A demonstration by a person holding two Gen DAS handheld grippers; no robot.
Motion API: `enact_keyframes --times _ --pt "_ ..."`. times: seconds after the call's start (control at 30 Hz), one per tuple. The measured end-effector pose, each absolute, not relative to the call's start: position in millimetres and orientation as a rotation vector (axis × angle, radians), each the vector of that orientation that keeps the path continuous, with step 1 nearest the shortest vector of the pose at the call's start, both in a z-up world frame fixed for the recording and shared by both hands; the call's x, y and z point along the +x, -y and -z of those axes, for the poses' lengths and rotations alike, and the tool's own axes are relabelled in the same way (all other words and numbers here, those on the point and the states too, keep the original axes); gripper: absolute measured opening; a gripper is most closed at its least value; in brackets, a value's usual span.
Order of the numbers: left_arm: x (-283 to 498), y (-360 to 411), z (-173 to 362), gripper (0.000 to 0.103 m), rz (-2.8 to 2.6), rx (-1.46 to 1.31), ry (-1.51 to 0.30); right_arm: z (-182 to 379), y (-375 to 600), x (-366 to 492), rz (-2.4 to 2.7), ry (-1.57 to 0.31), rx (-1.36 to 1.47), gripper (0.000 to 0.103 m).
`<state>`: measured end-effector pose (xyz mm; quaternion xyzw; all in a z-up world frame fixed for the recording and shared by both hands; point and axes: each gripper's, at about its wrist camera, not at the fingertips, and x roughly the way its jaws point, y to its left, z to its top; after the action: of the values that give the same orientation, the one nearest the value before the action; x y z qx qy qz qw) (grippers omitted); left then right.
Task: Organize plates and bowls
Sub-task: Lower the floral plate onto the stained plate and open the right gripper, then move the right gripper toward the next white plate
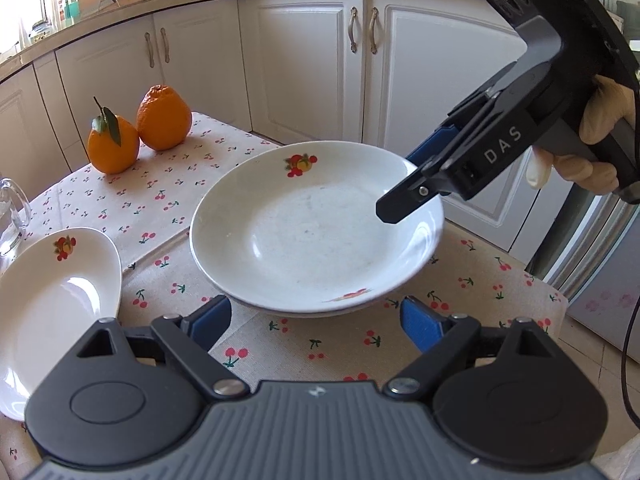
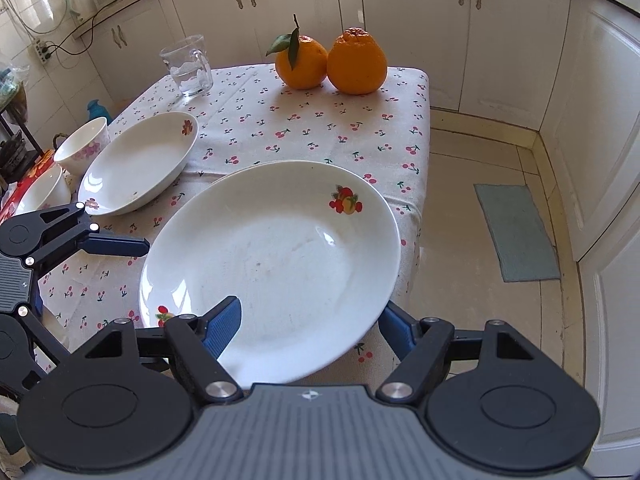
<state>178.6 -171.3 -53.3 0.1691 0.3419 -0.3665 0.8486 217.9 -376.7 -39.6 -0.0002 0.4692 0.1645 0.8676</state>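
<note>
Since my right gripper [image 2: 308,328] sits wide apart around the big plate's [image 2: 276,256] rim, it grips nothing; my left gripper [image 1: 316,320] waits released at the worktop [image 2: 320,128] edge.

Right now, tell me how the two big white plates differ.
The near plate sits at the table's edge with the right hand-held gripper straddling its rim, one finger over and one under; the far plate lies untouched beside the bowls. The near plate shows faint scuffs; the far plate looks cleaner. Both are white, shallow and carry fruit decals.
</note>
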Motion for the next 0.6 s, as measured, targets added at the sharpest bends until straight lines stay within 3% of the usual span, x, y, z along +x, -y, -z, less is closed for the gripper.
enact_keyframes --times 0.23,0.37,0.6 --pt "168.7 166.4 49.4 0.091 0.756 0.333 -0.696 30.4 376.5 208.9 -0.361 -0.945 0.005 0.084" --pt "161.3 157.3 45.6 0.092 0.711 0.289 -0.675 22.1 368.7 200.1 -0.360 -0.901 -0.019 0.101" --pt "151.0 128.0 45.3 0.093 0.519 0.268 -0.627 14.7 342.1 184.3 -0.408 -0.852 -0.059 0.103"
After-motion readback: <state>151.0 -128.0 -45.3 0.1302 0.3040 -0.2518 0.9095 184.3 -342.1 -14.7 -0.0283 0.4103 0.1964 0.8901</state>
